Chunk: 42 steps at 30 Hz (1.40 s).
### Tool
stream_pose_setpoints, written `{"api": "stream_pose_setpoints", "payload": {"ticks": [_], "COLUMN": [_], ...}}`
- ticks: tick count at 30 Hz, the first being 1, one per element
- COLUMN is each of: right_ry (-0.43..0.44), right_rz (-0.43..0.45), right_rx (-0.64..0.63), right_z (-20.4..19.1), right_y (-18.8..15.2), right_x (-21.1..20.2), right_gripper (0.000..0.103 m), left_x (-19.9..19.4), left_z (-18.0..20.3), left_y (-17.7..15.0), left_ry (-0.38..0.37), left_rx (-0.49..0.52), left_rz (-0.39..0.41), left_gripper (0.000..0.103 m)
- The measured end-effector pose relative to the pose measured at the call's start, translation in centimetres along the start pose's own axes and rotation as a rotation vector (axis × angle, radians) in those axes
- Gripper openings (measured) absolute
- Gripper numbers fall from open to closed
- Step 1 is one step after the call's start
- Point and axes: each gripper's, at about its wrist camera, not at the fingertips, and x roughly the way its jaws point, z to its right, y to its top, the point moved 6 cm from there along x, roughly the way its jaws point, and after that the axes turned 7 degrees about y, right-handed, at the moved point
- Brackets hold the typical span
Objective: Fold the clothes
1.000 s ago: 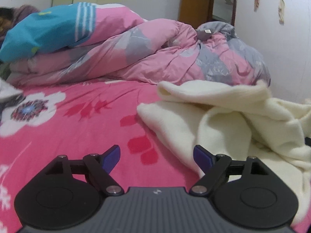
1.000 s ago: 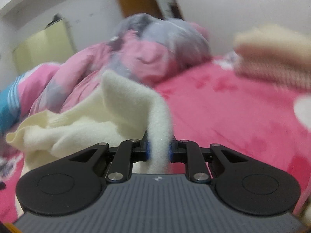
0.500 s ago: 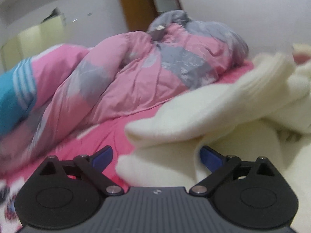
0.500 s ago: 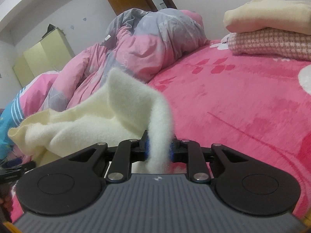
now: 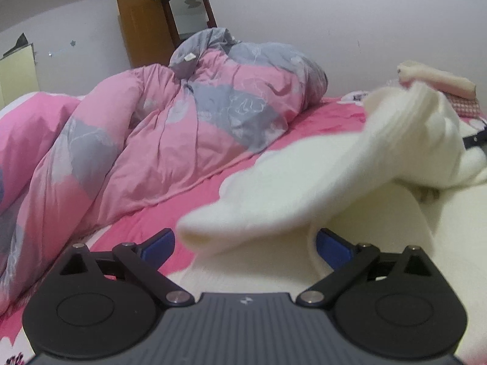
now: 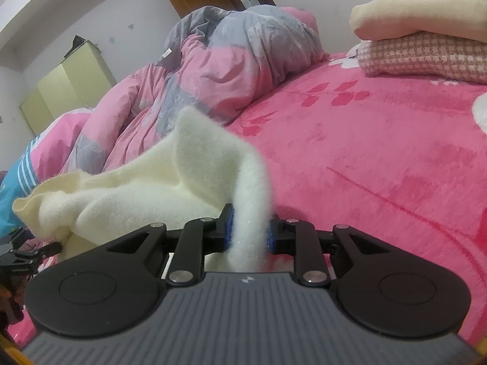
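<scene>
1. The bed I work over is covered by a bright pink blanket (image 6: pixel 380 158) with darker red leaf prints and a white flower patch at its right edge; it fills the near and right part of my right view

2. A rumpled pink and grey quilt (image 5: pixel 170 127) is heaped along the far side of the bed, running from the left up to a grey peak in front of a brown door (image 5: pixel 143 27)

3. The cream fleece garment (image 6: pixel 158 188), the thing I am folding, lies bunched on the blanket near me; in my left view it spreads over the right half, one thick fold reaching left across the space between my fingers

4. At the far right of the bed a cream folded piece (image 6: pixel 420 12) sits on top of a pink checked folded piece (image 6: pixel 426 57)

5. My right gripper (image 6: pixel 250 232) is closed tight on a raised flap of the cream garment, the fleece squeezed between the two blue pads and standing up above them

6. My left gripper (image 5: pixel 245 245) is spread wide, blue pads (image 5: pixel 158 245) well apart, holding nothing; the garment's fold lies between and just beyond them, and I cannot tell if it touches either pad
</scene>
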Motion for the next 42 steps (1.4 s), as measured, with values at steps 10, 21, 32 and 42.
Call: {"api": "stream_pose_setpoints", "payload": {"ticks": [10, 21, 32, 42], "right_ry": [0.014, 0.019, 0.031, 0.080], "right_rz": [-0.007, -0.002, 0.019, 0.085], "right_rx": [0.027, 0.038, 0.014, -0.055], "right_z": [0.3, 0.3, -0.1, -1.6], "right_y": [-0.1, -0.1, 0.0, 0.4], "right_x": [0.3, 0.3, 0.0, -1.4], "right_gripper": [0.020, 0.021, 0.018, 0.016], "left_x": [2.8, 7.1, 3.9, -8.2], "left_z": [-0.7, 1.4, 1.8, 2.8], "left_y": [-0.3, 2.4, 4.3, 5.9], "left_ry": [0.108, 0.103, 0.223, 0.361], "left_rx": [0.055, 0.047, -0.124, -0.260], "left_rz": [-0.022, 0.045, 0.110, 0.260], "left_gripper": [0.100, 0.079, 0.024, 0.022]}}
